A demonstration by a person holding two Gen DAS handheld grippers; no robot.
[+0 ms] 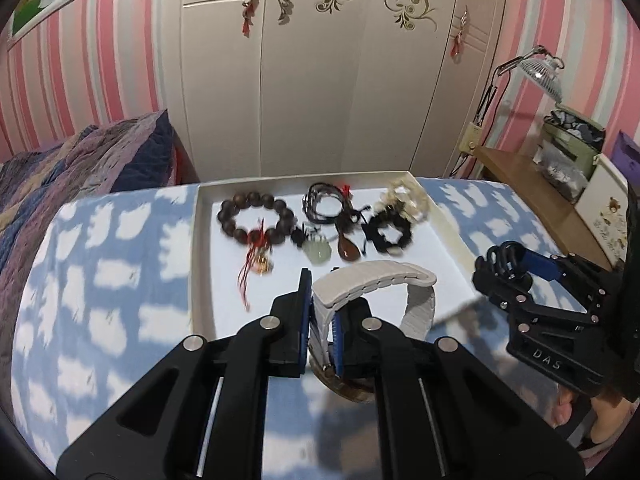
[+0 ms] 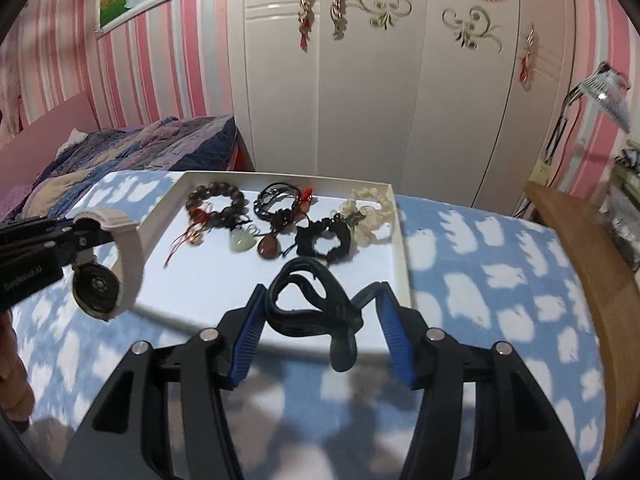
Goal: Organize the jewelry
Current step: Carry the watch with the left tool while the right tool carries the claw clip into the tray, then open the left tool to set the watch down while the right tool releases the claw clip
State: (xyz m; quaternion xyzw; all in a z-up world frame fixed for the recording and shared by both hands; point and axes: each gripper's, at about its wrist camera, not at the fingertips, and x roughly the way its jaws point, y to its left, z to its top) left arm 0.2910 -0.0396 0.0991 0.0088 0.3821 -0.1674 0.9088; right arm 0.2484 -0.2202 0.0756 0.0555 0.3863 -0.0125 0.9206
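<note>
My left gripper [image 1: 322,296] is shut on the strap of a white watch [image 1: 376,278], which hangs in the air over the near edge of the white tray [image 1: 195,264]. In the right wrist view the same watch [image 2: 130,248] dangles at the left, its round face [image 2: 96,286] down. My right gripper [image 2: 322,294] is shut on a looped black watch band [image 2: 316,312], held between the blue pads above the tray's [image 2: 402,248] near rim. From the left wrist view, the right gripper [image 1: 502,264] sits beyond the tray's right corner.
In the tray lie a brown bead bracelet [image 1: 256,216], black cords [image 1: 324,204], a jade pendant [image 1: 317,251], a brown pendant [image 1: 349,249], a black scrunchie [image 1: 388,232] and a cream scrunchie [image 1: 404,196]. The tray rests on a cloud-print sheet [image 1: 100,280]. A wooden desk [image 1: 520,176] stands to the right.
</note>
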